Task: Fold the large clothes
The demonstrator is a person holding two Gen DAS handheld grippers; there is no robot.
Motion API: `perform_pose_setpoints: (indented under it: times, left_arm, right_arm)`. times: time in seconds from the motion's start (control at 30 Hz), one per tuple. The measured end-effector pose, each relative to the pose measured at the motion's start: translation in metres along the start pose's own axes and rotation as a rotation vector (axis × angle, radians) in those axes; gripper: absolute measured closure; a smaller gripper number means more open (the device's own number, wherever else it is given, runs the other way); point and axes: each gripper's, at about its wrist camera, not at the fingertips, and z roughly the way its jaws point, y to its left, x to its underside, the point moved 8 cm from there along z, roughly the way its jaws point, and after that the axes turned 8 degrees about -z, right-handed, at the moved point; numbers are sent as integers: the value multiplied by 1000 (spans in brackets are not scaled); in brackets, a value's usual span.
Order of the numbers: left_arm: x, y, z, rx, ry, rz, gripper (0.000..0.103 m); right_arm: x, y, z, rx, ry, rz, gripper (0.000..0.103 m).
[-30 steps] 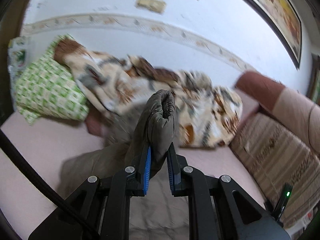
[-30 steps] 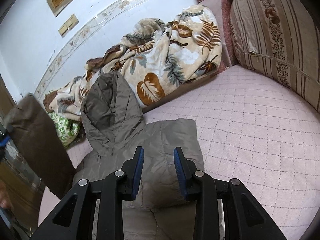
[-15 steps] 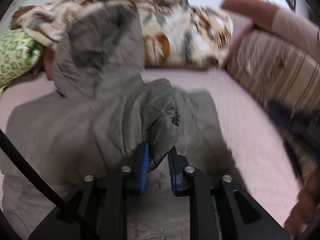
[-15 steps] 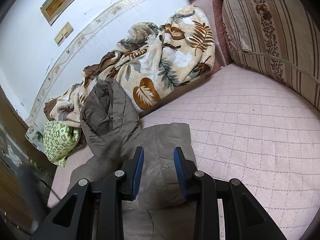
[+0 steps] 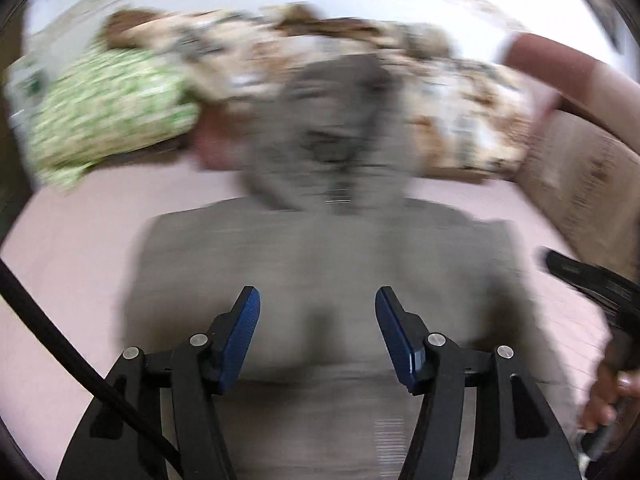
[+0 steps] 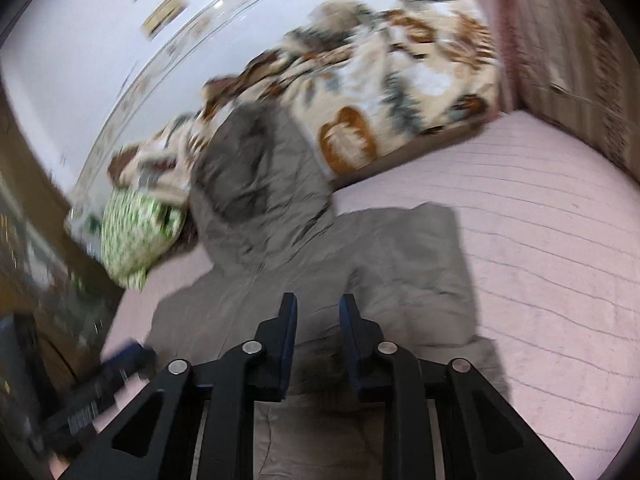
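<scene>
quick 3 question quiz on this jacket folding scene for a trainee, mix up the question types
1. True or false: the left gripper is clamped on the jacket.
2. The hood points toward: A) the leaf blanket B) the camera.
3. Fill in: the pillow left of the hood is white and ____.

Key: 1 false, its jaws stand wide apart with nothing between them. 2 A. 3 green.

one grey jacket (image 6: pixel 320 272), one leaf-print blanket (image 6: pixel 384 92), one green pillow (image 6: pixel 136 236), two grippers (image 5: pixel 318 336) (image 6: pixel 318 340)

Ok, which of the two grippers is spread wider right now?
The left gripper: its blue pads stand far apart over the grey jacket. The right gripper shows only a narrow gap.
</scene>
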Motion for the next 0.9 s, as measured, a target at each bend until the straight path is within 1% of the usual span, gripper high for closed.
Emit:
perform_pose_setpoints:
  times: [0.07, 0.13, 0.2, 0.27, 0.33, 0.4, 0.47, 0.53, 0.6, 0.67, 0.77, 0.83, 0.9]
  left_arm:
    - [-6, 40, 8, -46, 0, -51, 44]
    - [-11, 69, 16, -76, -8, -82, 44]
    - [-13, 87, 28, -70, -5, -111, 44]
    - [-12, 90, 40, -41, 7, -127, 44]
    - [-3, 92, 59, -33, 49, -138, 44]
    - [4, 93, 72, -40, 87, -141, 44]
    - [9, 92, 79, -63, 90, -116, 43]
    - [12, 90, 83, -81, 96, -100, 43]
    - [14, 85, 84, -109, 86, -60, 43]
    - [13, 83, 85, -130, 70, -36, 43]
    - [6, 78, 74, -163, 20, 2, 43]
    - [-2, 70, 60, -174, -35, 31, 43]
    - [-9, 62, 47, -176, -86, 44, 43]
  right_arm:
    - [3, 10, 9, 19, 10, -43, 79]
    - [7, 16, 19, 37, 25, -70, 79]
    - [11, 18, 30, 54, 42, -86, 79]
    - [14, 20, 39, 69, 56, -101, 79]
    - [17, 20, 47, 94, 73, -120, 79]
    - [25, 17, 61, 118, 112, -141, 79]
    - [33, 12, 73, 170, 159, -164, 79]
    - [43, 6, 84, 197, 205, -168, 79]
    - [48, 2, 90, 228, 234, -178, 79]
    - [51, -1, 93, 240, 245, -173, 79]
    - [51, -3, 95, 256, 251, -167, 79]
    - [46, -1, 89, 269, 233, -160, 79]
    - [37, 7, 79, 270, 181, -156, 79]
